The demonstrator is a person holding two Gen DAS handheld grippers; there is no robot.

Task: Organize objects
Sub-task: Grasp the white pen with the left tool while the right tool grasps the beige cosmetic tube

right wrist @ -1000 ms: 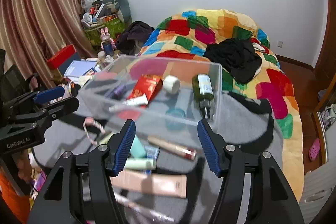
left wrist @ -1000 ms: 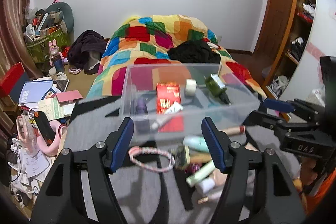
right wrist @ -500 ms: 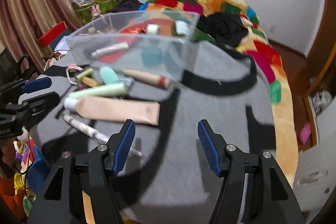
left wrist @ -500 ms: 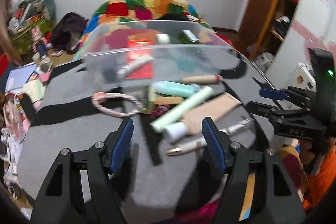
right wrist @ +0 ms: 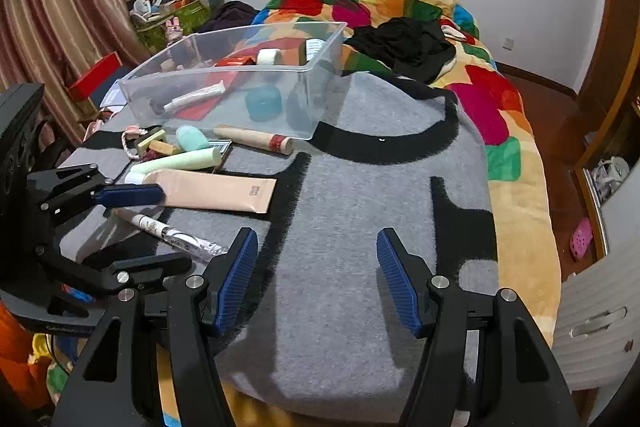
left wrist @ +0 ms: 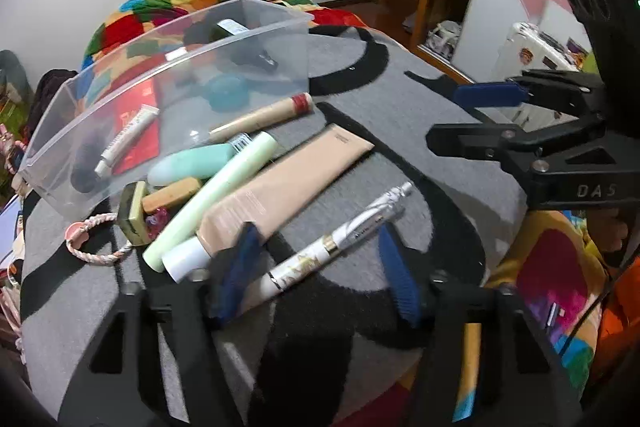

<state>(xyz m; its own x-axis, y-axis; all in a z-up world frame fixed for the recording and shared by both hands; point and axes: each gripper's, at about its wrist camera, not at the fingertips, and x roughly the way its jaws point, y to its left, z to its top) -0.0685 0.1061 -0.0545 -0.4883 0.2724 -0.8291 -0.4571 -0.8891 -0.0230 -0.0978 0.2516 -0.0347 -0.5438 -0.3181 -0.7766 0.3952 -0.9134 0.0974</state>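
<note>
A clear plastic bin (left wrist: 168, 67) (right wrist: 240, 87) sits on a grey and black blanket (right wrist: 360, 187) and holds a red packet, a small white tube, a teal jar and a dark bottle. In front of it lie a beige tube (left wrist: 280, 183) (right wrist: 212, 191), a pale green tube (left wrist: 212, 199), a mint bottle (left wrist: 188, 163), a wood-coloured stick (left wrist: 260, 115) and a white pen (left wrist: 336, 235) (right wrist: 176, 235). My left gripper (left wrist: 316, 271) is open with its jaws on either side of the pen, low over it. My right gripper (right wrist: 316, 279) is open and empty over bare blanket.
A pink braided bracelet (left wrist: 96, 239) and a small green block (left wrist: 134, 215) lie left of the tubes. A colourful quilt (right wrist: 400, 11) with black clothes covers the bed behind. Clutter, a red box and curtains stand at the left; a wardrobe stands at the right.
Both grippers have pulled back from the bin and dropped lower. The left one has swung right and down until its open jaws straddle the white pen. Both stayed open.
</note>
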